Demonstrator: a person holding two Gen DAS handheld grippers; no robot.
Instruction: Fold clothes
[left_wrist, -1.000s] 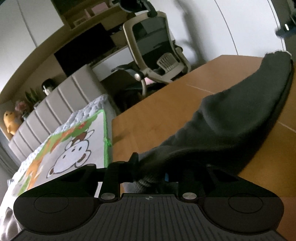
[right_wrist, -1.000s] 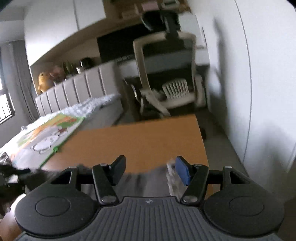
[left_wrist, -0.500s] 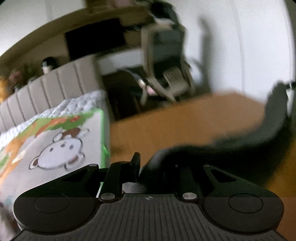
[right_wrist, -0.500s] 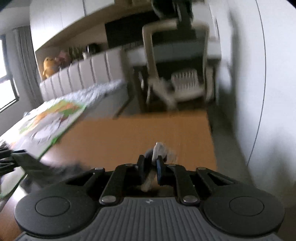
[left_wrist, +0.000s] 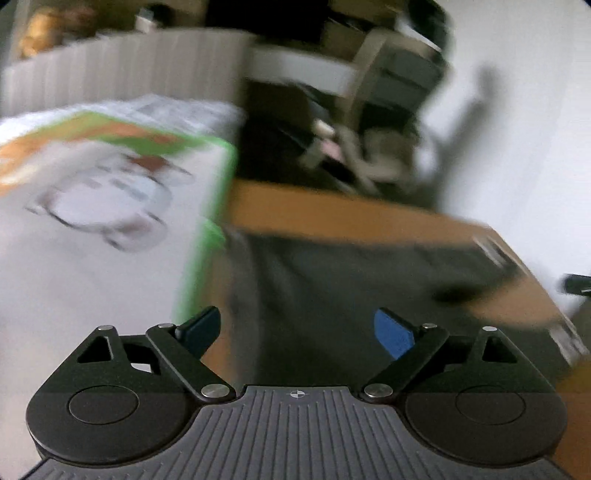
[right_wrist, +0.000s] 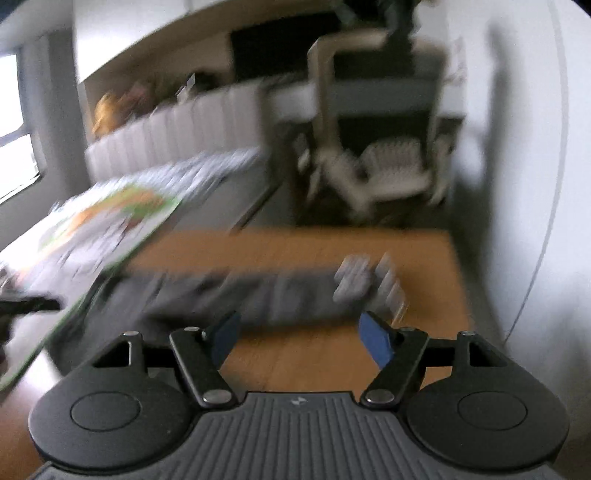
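A dark grey garment (left_wrist: 351, 288) lies spread on the wooden table (left_wrist: 332, 218). In the right wrist view it (right_wrist: 258, 295) stretches across the table with a whitish label or cuff (right_wrist: 354, 277) at its right end. My left gripper (left_wrist: 297, 332) is open and empty just above the garment's near part. My right gripper (right_wrist: 299, 336) is open and empty, held over bare wood in front of the garment. Both views are motion-blurred.
A cartoon-print blanket with a green border (left_wrist: 110, 206) lies on a bed left of the table. An office chair (right_wrist: 373, 122) and a desk stand beyond the table's far edge. A white wall (right_wrist: 528, 147) runs along the right.
Both grippers were shut on the garment half a second ago; both have opened and let go. The garment now lies flat on the table, and both grippers have pulled back.
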